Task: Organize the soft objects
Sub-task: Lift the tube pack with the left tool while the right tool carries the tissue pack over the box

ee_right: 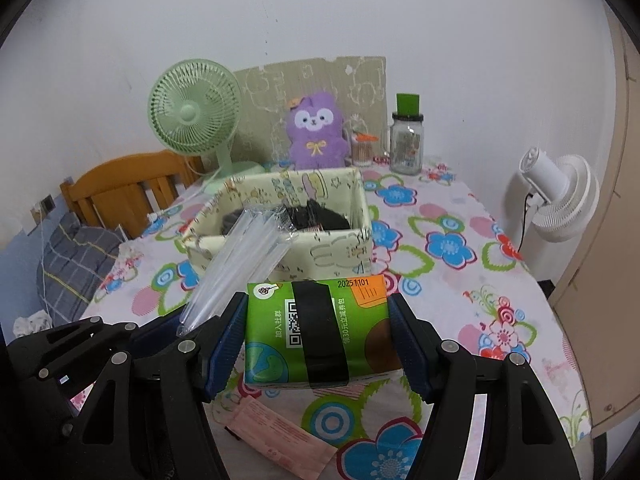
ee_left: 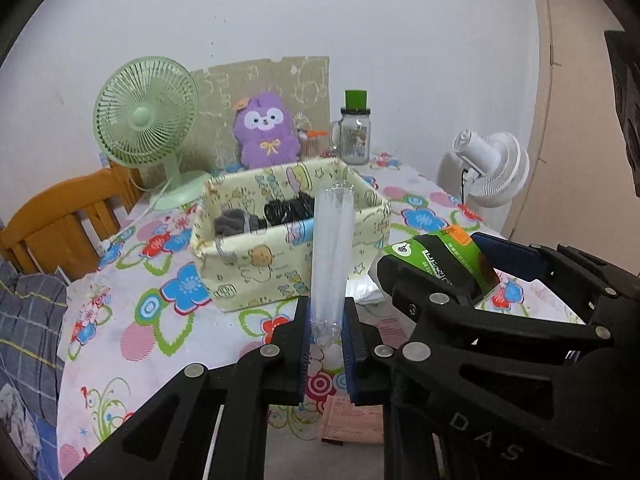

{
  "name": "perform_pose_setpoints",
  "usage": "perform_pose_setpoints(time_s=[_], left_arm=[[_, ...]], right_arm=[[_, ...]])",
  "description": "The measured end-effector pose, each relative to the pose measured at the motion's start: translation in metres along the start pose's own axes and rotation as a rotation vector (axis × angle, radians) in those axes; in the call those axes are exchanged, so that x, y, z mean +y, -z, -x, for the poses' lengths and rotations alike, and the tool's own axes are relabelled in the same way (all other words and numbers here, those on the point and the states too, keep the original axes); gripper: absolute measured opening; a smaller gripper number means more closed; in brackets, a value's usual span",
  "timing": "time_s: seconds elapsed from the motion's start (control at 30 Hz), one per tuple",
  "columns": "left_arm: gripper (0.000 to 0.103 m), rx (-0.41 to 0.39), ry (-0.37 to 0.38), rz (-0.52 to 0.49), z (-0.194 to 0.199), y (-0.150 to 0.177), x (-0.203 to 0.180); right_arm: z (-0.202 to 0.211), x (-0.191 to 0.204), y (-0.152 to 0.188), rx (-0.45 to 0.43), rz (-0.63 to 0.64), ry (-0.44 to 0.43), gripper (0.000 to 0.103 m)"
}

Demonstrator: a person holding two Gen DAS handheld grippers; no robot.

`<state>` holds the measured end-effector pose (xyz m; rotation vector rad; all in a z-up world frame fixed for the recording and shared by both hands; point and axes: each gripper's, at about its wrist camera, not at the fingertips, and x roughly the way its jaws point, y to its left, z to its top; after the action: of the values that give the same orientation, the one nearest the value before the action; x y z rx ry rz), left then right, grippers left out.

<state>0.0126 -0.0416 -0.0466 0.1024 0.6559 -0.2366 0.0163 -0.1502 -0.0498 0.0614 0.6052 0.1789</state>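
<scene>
My left gripper (ee_left: 326, 340) is shut on a clear plastic bundle (ee_left: 332, 256) that sticks up in front of the pale yellow fabric box (ee_left: 256, 272). The same clear plastic bundle (ee_right: 236, 264) slants up at the left of the right wrist view. My right gripper (ee_right: 318, 340) is shut on a green tissue pack (ee_right: 320, 332) with a black band round it, held above the tablecloth. That green tissue pack (ee_left: 444, 264) and the right gripper (ee_left: 460, 276) show at the right of the left wrist view. Dark soft items (ee_left: 276, 212) lie inside the box (ee_right: 312, 248).
A flowered tablecloth (ee_right: 460, 280) covers the table. At the back stand a green fan (ee_left: 146, 120), a purple plush toy (ee_left: 266, 132), a glass jar with a green lid (ee_left: 356, 132) and a white fan (ee_left: 496, 168). A pink packet (ee_right: 280, 428) lies near the front. A wooden chair (ee_left: 60, 216) is left.
</scene>
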Motion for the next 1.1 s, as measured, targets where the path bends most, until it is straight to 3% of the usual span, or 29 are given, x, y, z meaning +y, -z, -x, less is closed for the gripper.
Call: perform_pose_setpoints(time_s=[0.5,1.1], left_arm=[[0.012,-0.059,-0.024,0.011,0.019,-0.026,0.005],[0.012,-0.075,-0.050,0.024,0.008,-0.056,0.014]], right_arm=[[0.018,0.007,-0.027,-0.061,0.013,-0.002,0.072],[0.003,0.003,-0.062,-0.073,0.004,-0.004,0.072]])
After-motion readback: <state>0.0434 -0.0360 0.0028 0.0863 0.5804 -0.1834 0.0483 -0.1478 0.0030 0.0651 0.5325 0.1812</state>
